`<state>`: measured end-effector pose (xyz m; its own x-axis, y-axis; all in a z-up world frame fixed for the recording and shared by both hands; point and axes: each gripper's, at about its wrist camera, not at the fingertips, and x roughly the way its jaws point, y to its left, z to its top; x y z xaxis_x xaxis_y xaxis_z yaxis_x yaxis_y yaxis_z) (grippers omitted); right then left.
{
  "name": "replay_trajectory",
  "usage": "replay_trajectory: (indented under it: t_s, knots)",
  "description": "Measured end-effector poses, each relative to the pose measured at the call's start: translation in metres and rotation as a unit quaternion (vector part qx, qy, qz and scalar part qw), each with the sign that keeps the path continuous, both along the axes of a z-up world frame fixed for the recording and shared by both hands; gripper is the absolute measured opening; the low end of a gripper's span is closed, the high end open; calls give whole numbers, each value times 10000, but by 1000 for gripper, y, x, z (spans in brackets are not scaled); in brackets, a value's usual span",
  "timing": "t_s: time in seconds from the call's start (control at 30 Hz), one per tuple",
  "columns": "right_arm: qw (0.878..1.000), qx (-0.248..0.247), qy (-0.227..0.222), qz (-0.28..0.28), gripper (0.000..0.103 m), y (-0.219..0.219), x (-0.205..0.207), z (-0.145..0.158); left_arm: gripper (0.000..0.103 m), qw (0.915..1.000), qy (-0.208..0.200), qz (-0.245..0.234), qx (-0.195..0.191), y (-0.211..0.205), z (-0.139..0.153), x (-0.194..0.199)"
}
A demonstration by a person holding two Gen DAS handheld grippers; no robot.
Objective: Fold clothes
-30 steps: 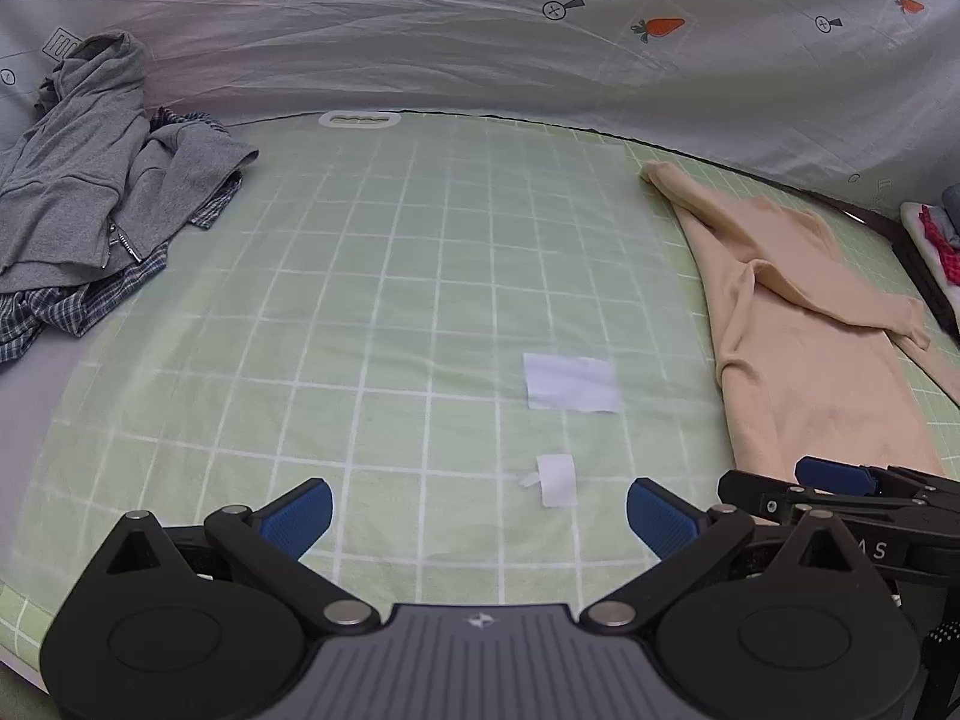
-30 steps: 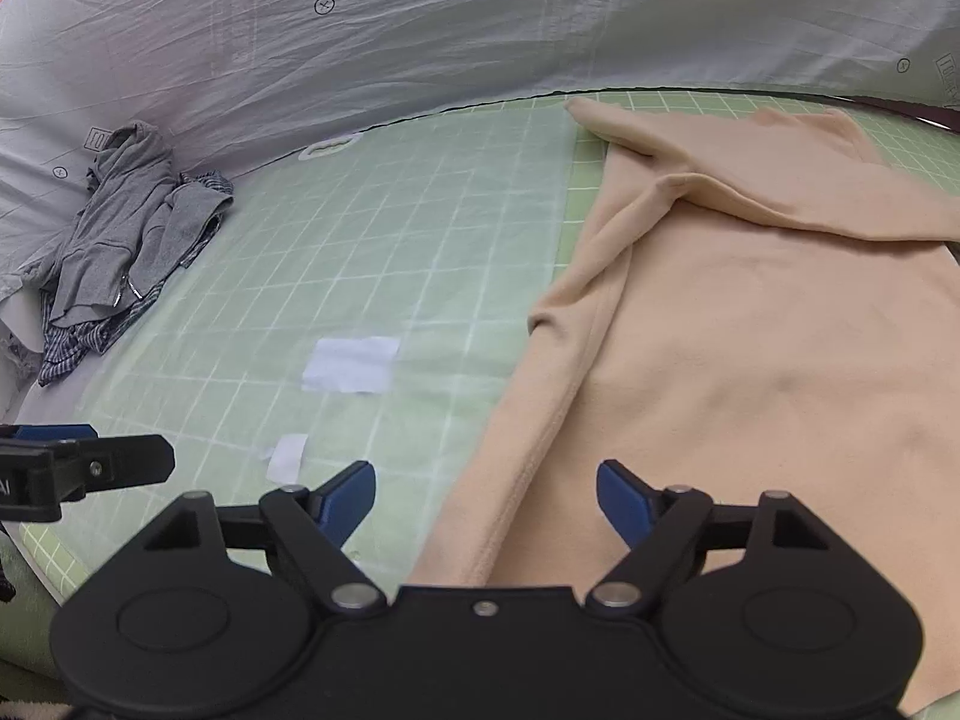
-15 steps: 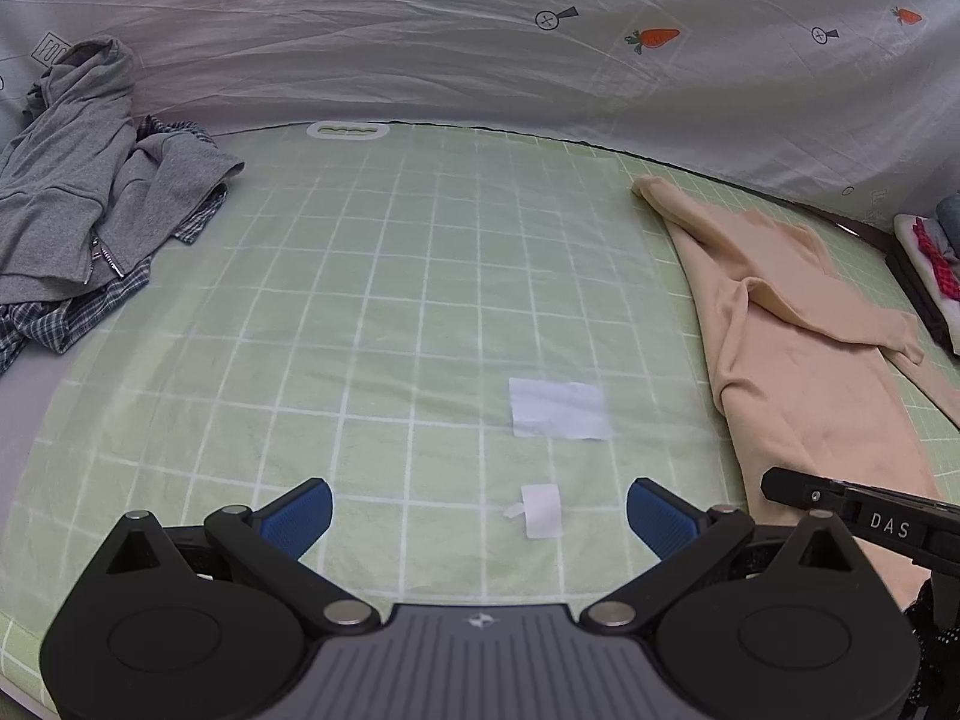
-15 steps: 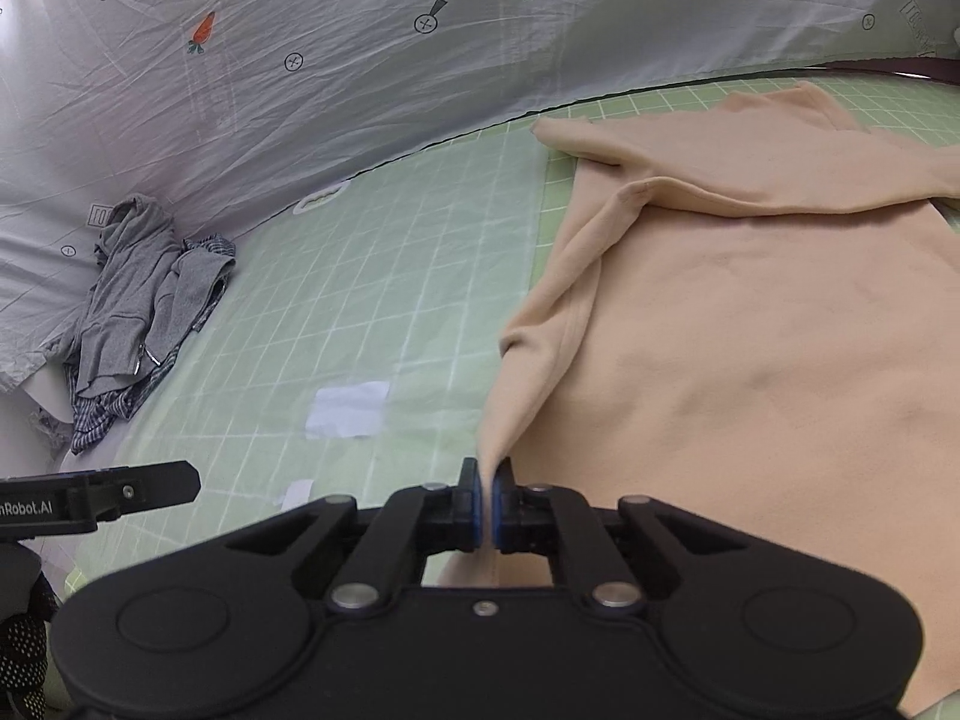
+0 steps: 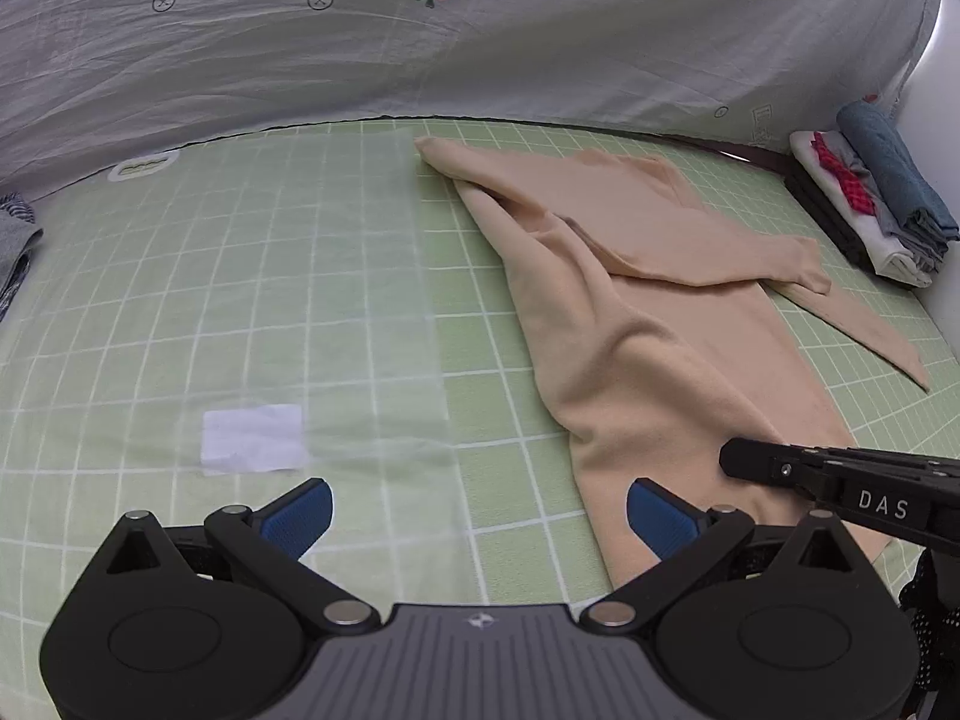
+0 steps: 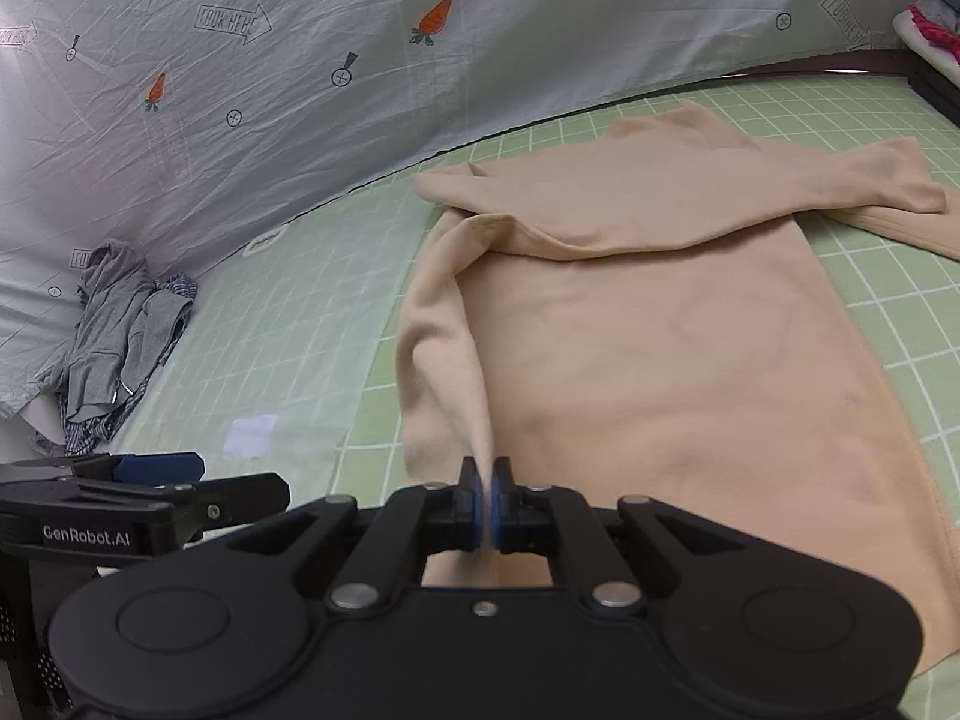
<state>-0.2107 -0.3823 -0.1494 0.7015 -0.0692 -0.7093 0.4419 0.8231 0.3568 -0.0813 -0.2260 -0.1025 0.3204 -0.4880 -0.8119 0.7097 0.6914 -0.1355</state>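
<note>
Barely started here: my right gripper [image 6: 486,501] is pinched on the near-left hem of the top [image 6: 648,348], sleeves crossed, flat on the mat [image 5: 336,276]. Left gripper [image 5: 477,513] hangs wide open, empty. Folded stack [image 5: 870,204] waits far right.

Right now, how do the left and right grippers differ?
The left gripper is open, jaws wide apart and holding nothing; the right gripper is shut on the peach top. The left hovers over the green mat beside the top's edge; the right lifts that edge into a ridge. Both have blue pads.
</note>
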Motion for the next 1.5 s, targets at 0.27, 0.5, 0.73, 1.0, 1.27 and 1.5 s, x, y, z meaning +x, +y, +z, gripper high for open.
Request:
replay_trajectory:
  t_s: [0.27,0.5,0.73,1.0,1.27,1.5]
  knots:
    - [9964,-71,684,497,6,-22,-2,-30,103,9979,32,-185,615,-45,-26,-33]
    - [9927,-192,687,971,14,-30,-1,-28,103,9914,12,-121,1305,-63,-47,-38]
    - [9963,-266,664,471,49,-70,3,-19,103,9922,136,379,1184,-66,-43,-15]
    - [9950,-306,601,-738,55,-145,-7,-12,103,9865,239,1550,463,-66,-22,52]
    - [9722,-366,548,-2246,61,-263,-14,-9,103,9807,257,1937,-83,-106,-13,156]
    - [9662,-552,804,-2387,67,-330,12,-12,97,9766,396,2104,-189,-147,-25,243]
